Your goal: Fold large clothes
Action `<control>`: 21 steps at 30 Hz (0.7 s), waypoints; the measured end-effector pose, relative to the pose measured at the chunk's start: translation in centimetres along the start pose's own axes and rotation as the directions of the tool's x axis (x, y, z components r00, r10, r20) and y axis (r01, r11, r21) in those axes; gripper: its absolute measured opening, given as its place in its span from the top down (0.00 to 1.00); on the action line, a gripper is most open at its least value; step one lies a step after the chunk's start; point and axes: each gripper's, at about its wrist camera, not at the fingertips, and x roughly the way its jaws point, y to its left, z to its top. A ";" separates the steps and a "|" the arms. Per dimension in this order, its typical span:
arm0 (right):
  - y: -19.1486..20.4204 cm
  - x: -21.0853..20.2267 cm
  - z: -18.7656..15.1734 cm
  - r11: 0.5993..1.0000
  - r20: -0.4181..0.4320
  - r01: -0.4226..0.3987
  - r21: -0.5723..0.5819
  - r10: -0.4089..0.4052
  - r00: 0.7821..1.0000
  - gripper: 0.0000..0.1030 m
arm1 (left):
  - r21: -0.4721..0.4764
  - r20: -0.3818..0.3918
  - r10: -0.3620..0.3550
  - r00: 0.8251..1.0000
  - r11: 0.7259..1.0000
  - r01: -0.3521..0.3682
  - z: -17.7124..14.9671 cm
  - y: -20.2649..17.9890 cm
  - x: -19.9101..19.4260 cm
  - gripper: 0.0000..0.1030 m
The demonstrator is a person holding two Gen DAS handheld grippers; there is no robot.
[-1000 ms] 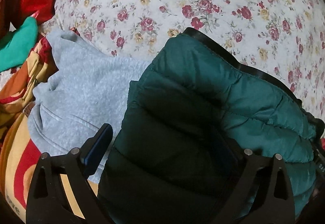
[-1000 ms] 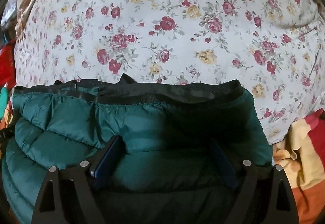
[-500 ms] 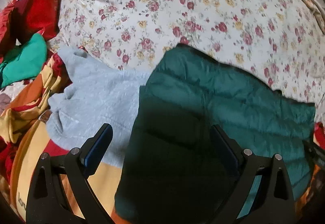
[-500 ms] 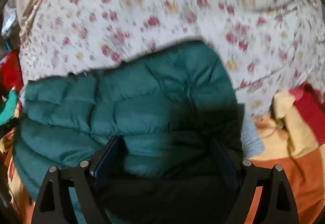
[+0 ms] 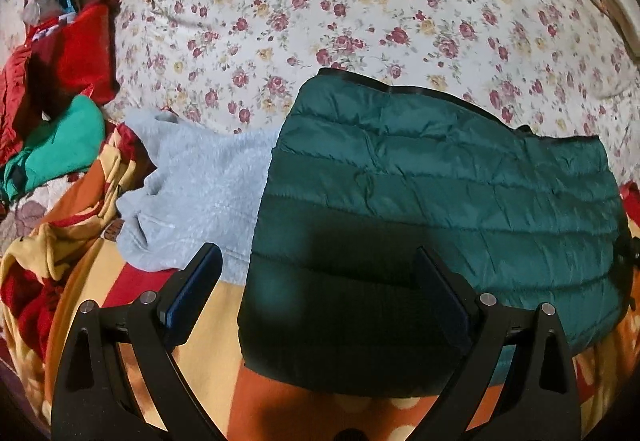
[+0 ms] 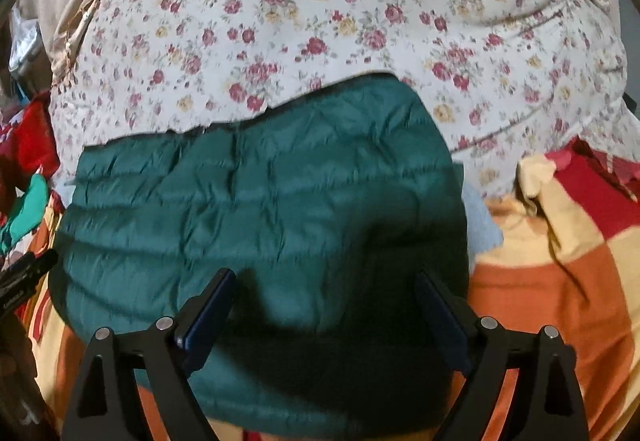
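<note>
It's a bed, basically: a white floral bedsheet (image 5: 360,1) with red and yellow roses fills the back half of both views, and nearer the cameras there's an orange, cream and red patterned blanket (image 6: 560,261). A heap of red and bright green clothes (image 5: 60,137) sits off at the left edge.

The thing being folded is a dark green quilted puffer jacket (image 5: 440,193). It lies flat, straddling the line where blanket meets sheet, and already looks folded down into a compact block, probably so the puffy bulk stays put. Its long axis runs side to side across the left wrist view, with the quilt seams following that line. The black-trimmed edge (image 5: 400,89) points away toward the flowers, while the thick folded edge faces the grippers.

A light grey fleece garment (image 5: 192,185) lies just beside the jacket's left end, touching or tucked slightly under it, hard to say which. It looks parked there to wait its turn.

The left gripper (image 5: 316,281) is spread wide with nothing between its pads, hovering over the jacket's near left corner. The right gripper (image 6: 324,305) is the same deal: jaws wide apart, gripping nothing, above the near edge. The right view is a bit blurred. Both seem done with this fold.
</note>
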 end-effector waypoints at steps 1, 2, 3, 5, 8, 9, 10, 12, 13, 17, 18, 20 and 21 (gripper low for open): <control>0.0 -0.2 -0.5 1.000 -0.003 -0.002 0.002 0.002 1.000 0.13 | 0.000 -0.003 -0.002 1.000 1.000 0.002 -0.1 0.0 0.0 0.06; 0.1 -0.3 -0.7 1.000 -0.004 -0.002 0.003 0.002 1.000 0.14 | -0.001 -0.005 -0.002 1.000 1.000 0.002 -0.2 0.1 -0.1 0.06; 0.1 -0.5 -0.9 1.000 -0.004 -0.003 0.004 0.003 1.000 0.13 | -0.002 -0.003 -0.002 1.000 1.000 0.002 -0.2 0.1 -0.2 0.06; 0.1 -0.6 -1.1 1.000 -0.009 -0.006 0.003 0.006 1.000 0.14 | -0.007 0.003 -0.003 1.000 1.000 0.003 -0.3 0.2 -0.5 0.06; 0.3 -0.3 -1.4 1.000 -0.022 0.006 -0.012 -0.006 1.000 0.13 | -0.013 0.004 -0.003 1.000 1.000 0.003 -0.4 0.3 -0.7 0.06; 0.3 0.0 -1.6 1.000 -0.030 0.015 -0.018 -0.016 0.999 0.13 | -0.013 0.004 -0.001 1.000 1.000 0.001 -0.4 0.3 -0.8 0.06; 0.3 0.3 -1.7 1.000 -0.041 0.022 -0.016 -0.023 0.999 0.13 | -0.014 0.003 0.000 1.000 1.000 0.001 -0.4 0.3 -0.9 0.06; 0.1 0.5 -1.9 1.000 -0.051 0.021 0.001 -0.021 0.998 0.13 | -0.016 0.004 -0.002 1.000 1.000 0.003 -0.5 0.3 -1.0 0.06; 0.1 0.3 -1.8 1.000 -0.049 0.019 0.005 -0.019 0.999 0.13 | -0.016 0.007 -0.002 1.000 1.000 0.002 -0.5 0.4 -1.0 0.06; 0.4 -0.9 -2.0 1.000 -0.032 0.008 -0.002 -0.009 0.999 0.13 | -0.018 0.014 0.000 1.000 1.000 0.001 -0.8 0.5 -1.4 0.06; 0.5 -1.0 -2.0 1.000 -0.032 0.009 -0.005 -0.009 0.999 0.13 | -0.020 0.013 0.000 1.000 1.000 0.000 -0.9 0.5 -1.5 0.06; 0.6 -1.5 -2.3 1.000 -0.031 0.007 -0.012 -0.007 0.999 0.13 | -0.023 0.012 0.001 1.000 1.000 -0.001 -1.0 0.6 -1.7 0.06; 0.7 -1.6 -2.5 1.000 -0.030 0.007 -0.016 -0.007 1.000 0.13 | -0.027 0.010 0.001 1.000 1.000 -0.001 -1.1 0.6 -1.7 0.06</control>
